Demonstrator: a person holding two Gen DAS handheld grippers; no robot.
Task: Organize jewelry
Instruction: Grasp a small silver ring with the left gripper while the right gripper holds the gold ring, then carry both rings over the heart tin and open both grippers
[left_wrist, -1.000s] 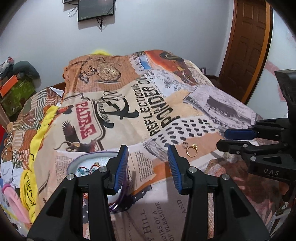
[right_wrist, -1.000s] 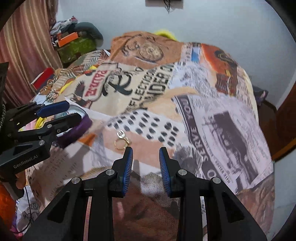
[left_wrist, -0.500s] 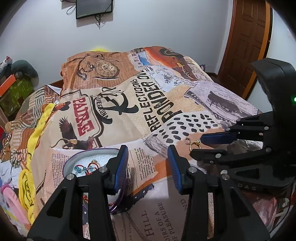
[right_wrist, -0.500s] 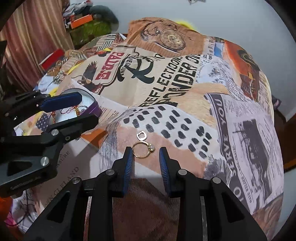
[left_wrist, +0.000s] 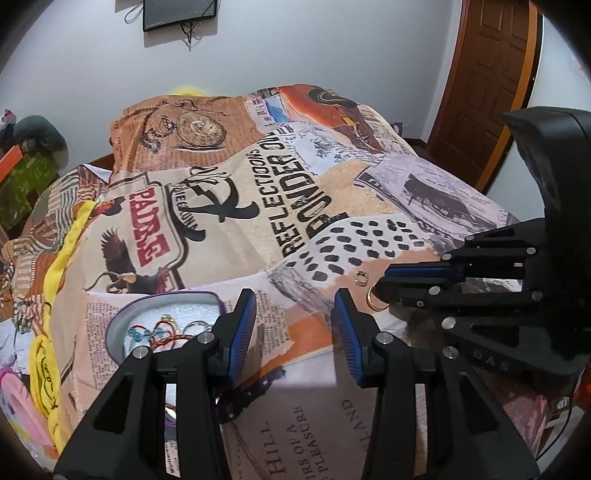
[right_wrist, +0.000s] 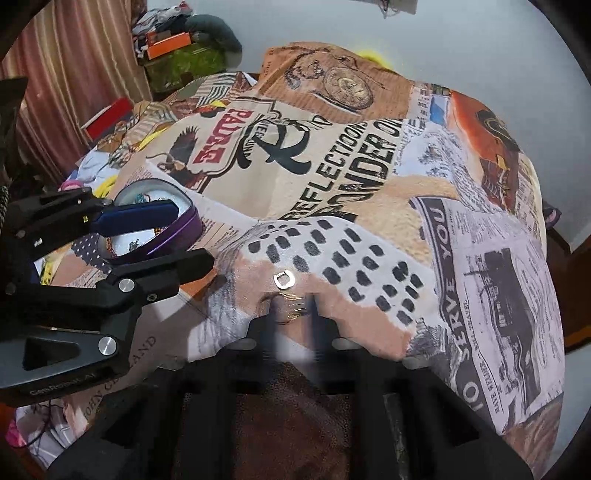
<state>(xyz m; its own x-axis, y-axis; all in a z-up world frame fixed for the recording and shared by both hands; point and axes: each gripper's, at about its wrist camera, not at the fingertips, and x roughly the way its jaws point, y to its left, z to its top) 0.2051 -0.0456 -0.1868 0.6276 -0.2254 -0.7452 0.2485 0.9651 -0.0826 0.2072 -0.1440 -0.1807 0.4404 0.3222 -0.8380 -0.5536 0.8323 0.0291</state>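
Observation:
A gold ring (left_wrist: 373, 298) lies on the printed bedspread, with a small square silver ring (left_wrist: 361, 277) just beyond it. In the right wrist view my right gripper (right_wrist: 291, 314) is blurred; its fingers stand on either side of the gold ring (right_wrist: 291, 309), with a gap still between them, and the silver ring (right_wrist: 283, 279) lies ahead. In the left wrist view the right gripper (left_wrist: 384, 282) reaches in from the right over the gold ring. My left gripper (left_wrist: 293, 321) is open and empty, beside the purple-rimmed jewelry tin (left_wrist: 122, 321) that holds several pieces.
The bedspread (left_wrist: 258, 221) covers the whole bed. Clothes and a yellow cloth (left_wrist: 44, 354) lie along the left edge. A wooden door (left_wrist: 491, 74) stands at the back right. The tin also shows in the right wrist view (right_wrist: 192, 218), behind the left gripper (right_wrist: 177, 236).
My right gripper has moved forward and down over the gold ring, so the ring now sits between its fingers. My left gripper has stayed open by the tin.

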